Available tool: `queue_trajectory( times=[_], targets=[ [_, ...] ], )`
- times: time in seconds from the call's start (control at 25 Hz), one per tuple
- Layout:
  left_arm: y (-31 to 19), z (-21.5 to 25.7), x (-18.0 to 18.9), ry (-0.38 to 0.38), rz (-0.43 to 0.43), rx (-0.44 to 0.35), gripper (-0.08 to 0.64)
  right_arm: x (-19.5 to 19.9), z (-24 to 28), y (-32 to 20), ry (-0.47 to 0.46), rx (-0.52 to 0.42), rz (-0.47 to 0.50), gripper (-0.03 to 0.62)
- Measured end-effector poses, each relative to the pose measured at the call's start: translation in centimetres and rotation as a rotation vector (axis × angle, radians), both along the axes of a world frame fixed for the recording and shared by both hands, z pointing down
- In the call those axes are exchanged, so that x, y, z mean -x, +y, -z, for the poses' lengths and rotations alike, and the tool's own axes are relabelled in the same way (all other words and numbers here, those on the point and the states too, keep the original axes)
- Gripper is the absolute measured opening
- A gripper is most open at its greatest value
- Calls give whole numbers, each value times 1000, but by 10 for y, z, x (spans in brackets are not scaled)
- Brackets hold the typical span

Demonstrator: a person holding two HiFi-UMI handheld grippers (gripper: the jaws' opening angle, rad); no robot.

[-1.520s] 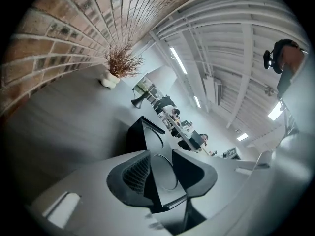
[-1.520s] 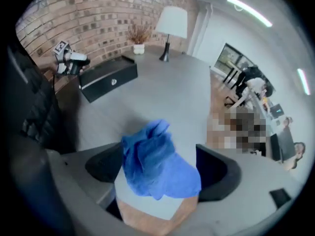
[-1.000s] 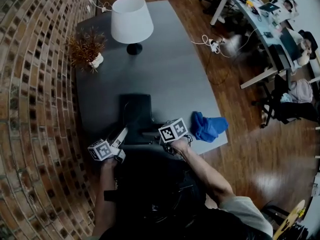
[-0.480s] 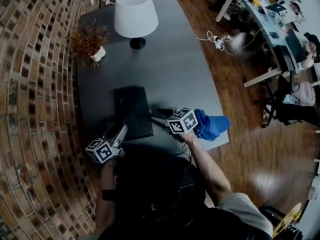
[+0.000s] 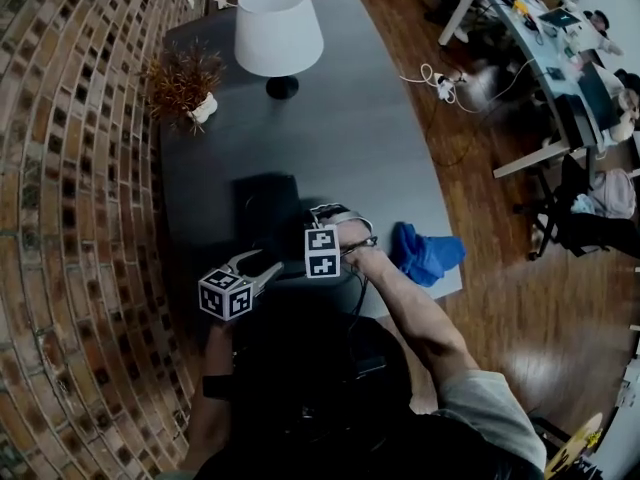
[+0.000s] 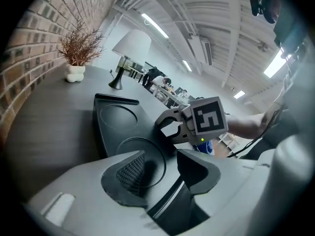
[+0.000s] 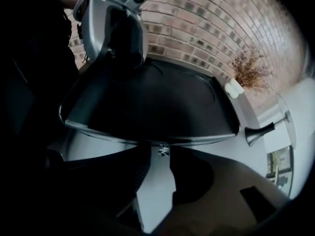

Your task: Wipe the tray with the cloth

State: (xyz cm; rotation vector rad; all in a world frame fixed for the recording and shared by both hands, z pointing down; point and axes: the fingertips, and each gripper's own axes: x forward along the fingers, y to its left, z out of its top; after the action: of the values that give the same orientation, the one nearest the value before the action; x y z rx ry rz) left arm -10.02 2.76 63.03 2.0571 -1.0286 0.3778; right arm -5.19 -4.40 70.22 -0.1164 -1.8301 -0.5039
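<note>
While my right claw (image 7: 157, 151) has just been closing to a slim gap at the rim of the tray (image 7: 147, 102), seemingly on nothing in that dark view, the cloth (image 5: 425, 253) lies unheld near the table (image 5: 400, 158) edge. Pressing there could tip or shove the tray. My left claw (image 6: 162, 170), easing narrower, is half-spread, empty.
</note>
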Motion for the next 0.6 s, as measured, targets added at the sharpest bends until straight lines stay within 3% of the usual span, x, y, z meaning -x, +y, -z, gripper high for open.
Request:
queue_trajectory(
  times=[0.04,0.08,0.32,0.6],
  targets=[
    [-1,0,1,6,13,6,195,1,0,-1,10,-16,9,75],
    [-2,0,3,11,26,10,192,1,1,-2,12,-21,13,71],
    [0,-6,1,-90,28,4,182,-26,0,-11,62,-71,25,69],
    [-2,-7,5,-92,41,12,164,-91,-6,-39,138,-104,-59,69]
  ],
)
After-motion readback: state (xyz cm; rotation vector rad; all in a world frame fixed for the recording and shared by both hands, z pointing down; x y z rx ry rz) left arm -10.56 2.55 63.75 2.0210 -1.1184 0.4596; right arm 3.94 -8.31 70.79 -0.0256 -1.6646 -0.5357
